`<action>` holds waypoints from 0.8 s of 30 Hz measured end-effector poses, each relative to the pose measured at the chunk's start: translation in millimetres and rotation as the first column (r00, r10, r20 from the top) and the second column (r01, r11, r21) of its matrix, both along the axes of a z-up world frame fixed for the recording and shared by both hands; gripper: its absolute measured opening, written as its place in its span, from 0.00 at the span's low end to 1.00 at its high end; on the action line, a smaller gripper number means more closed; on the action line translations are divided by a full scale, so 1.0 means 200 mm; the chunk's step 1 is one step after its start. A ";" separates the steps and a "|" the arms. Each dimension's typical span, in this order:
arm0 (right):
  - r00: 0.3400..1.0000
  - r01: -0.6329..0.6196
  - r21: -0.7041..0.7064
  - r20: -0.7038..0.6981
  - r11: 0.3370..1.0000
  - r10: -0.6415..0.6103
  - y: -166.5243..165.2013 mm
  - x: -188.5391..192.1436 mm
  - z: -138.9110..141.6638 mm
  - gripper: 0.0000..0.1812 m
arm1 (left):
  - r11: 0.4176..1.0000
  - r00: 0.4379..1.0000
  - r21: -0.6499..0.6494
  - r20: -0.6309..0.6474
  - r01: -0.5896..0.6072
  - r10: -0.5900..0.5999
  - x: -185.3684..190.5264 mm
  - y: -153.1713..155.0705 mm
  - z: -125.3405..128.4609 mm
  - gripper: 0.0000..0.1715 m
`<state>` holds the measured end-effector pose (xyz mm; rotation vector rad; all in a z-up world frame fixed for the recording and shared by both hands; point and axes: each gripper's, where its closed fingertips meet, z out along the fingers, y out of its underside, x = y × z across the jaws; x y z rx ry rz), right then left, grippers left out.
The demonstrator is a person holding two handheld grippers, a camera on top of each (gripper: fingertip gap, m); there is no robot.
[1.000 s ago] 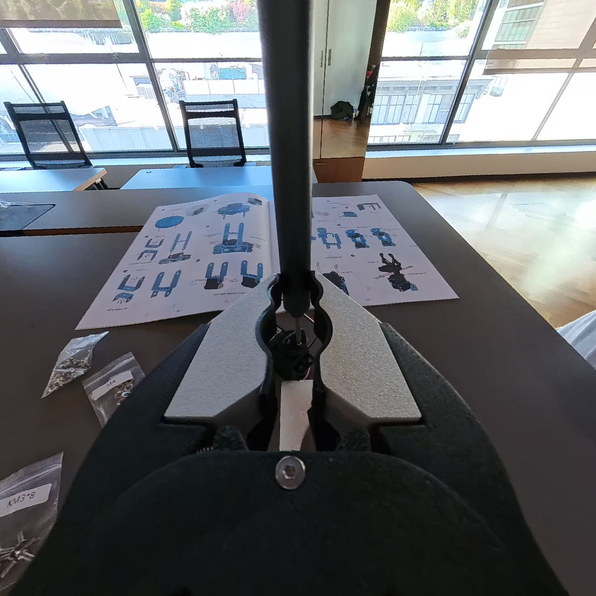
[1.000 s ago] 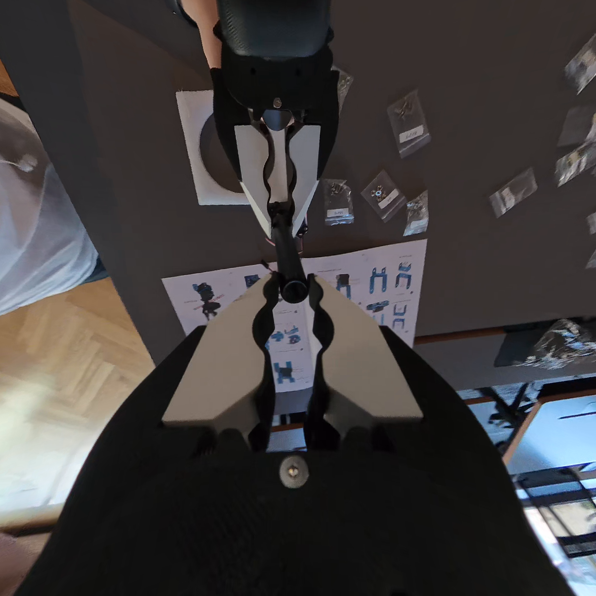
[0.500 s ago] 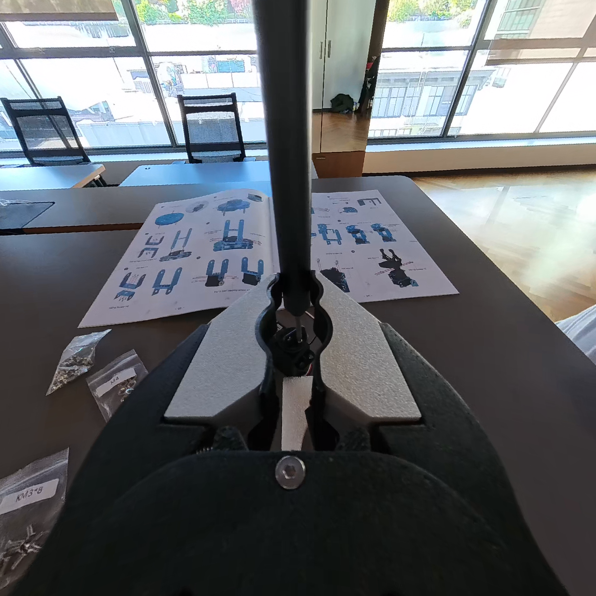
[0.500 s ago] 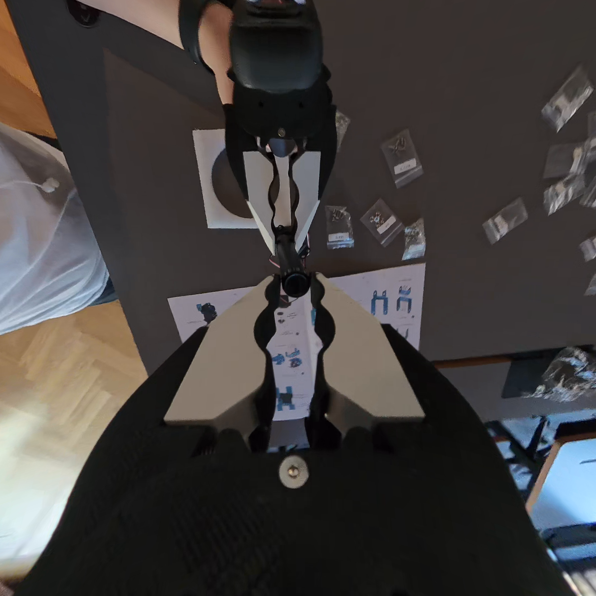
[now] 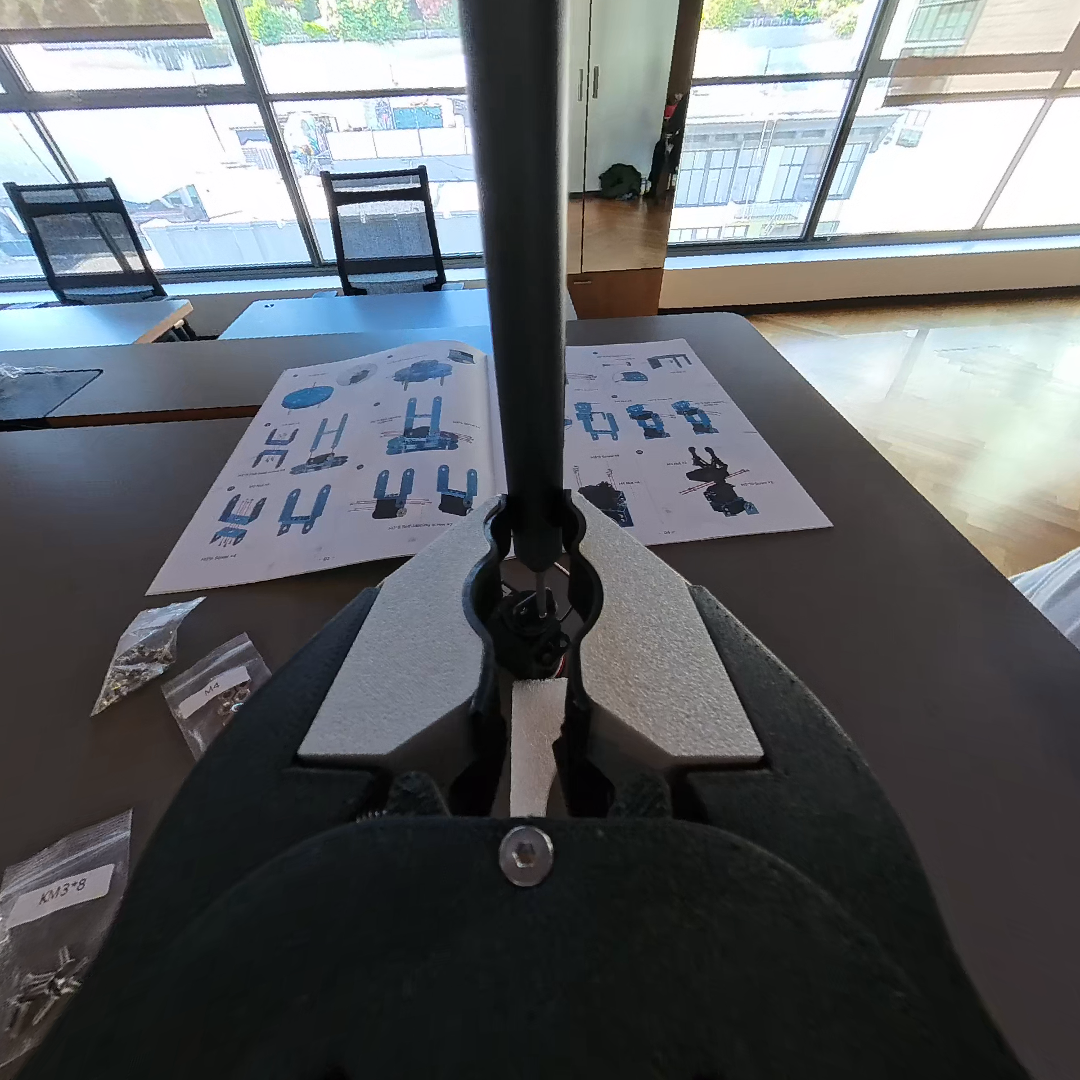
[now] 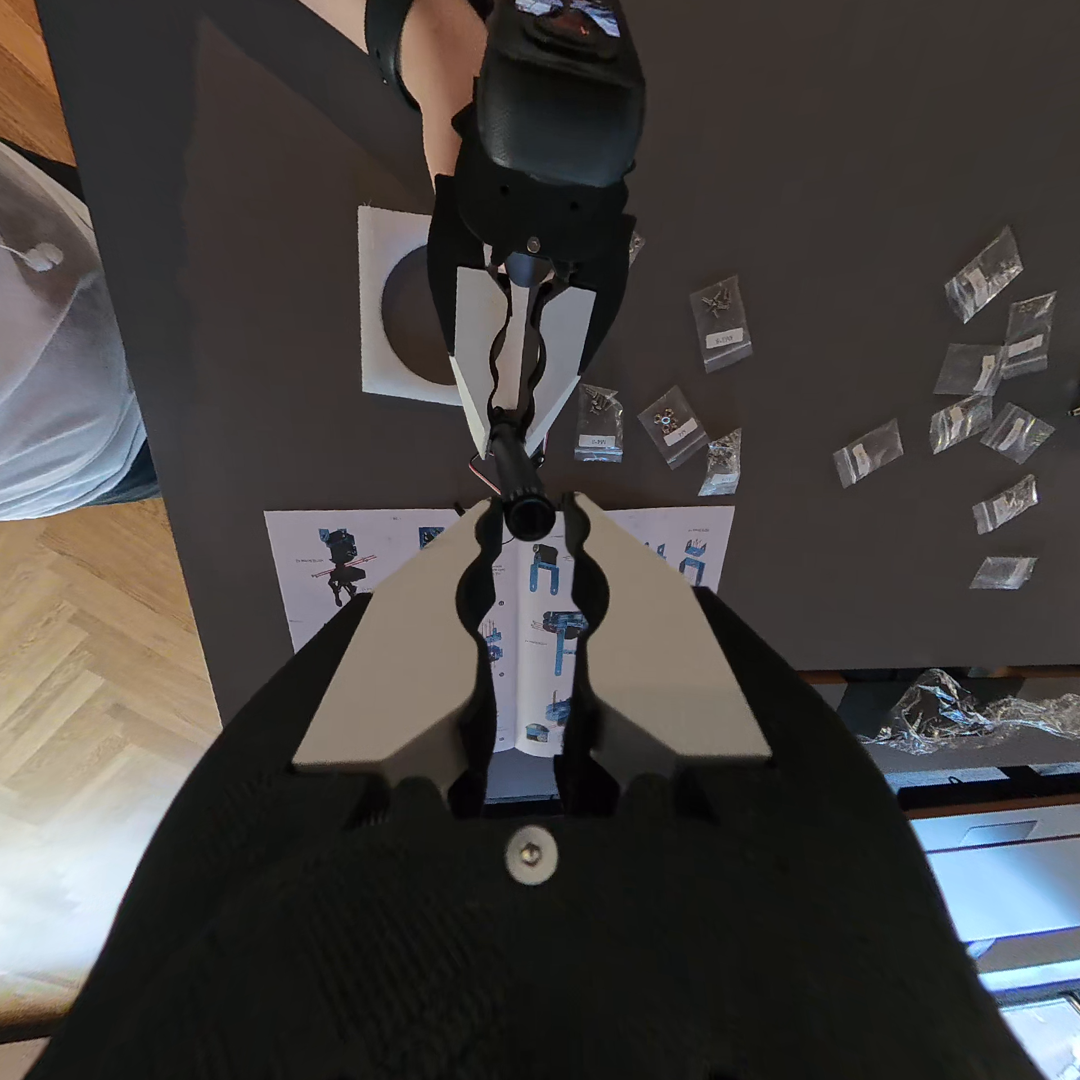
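Observation:
My left gripper is shut on a small black part with thin wires, held just above the dark table. A black screwdriver stands upright over it, its thin metal bit resting on the part. My right gripper looks straight down and is shut on the screwdriver's top end at the fingertips. The left gripper shows below it, held by a person's hand. White foam lies under the left fingers.
An open instruction manual lies beyond the left gripper. Small clear bags of screws lie to its left, with several more farther off. A white foam square with a round hole lies on the table. The table edge is close. About 12 cm separates my left fingertips from my right.
The right wrist view has pulled back slightly, so the left gripper sits lower in it. The screwdriver stays on the part, and both grips are unchanged.

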<state>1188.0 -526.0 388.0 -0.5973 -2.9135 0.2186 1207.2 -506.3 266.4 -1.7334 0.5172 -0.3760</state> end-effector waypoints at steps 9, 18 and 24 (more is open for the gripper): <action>0.967 0.249 0.012 0.045 0.968 -0.250 0.02 -0.01 -0.01 0.09 | 1.000 1.000 -0.003 0.015 -0.010 0.010 -0.01 0.00 0.00 0.09; 0.925 0.381 -0.064 0.025 0.922 -0.380 0.00 -0.05 -0.01 0.09 | 1.000 0.999 -0.008 0.030 -0.012 0.013 -0.01 0.00 0.00 0.09; 0.952 0.187 -0.395 -0.153 0.899 -0.265 -0.04 -0.06 0.03 0.30 | 1.000 1.000 -0.010 0.026 -0.003 0.003 0.00 0.01 0.00 0.09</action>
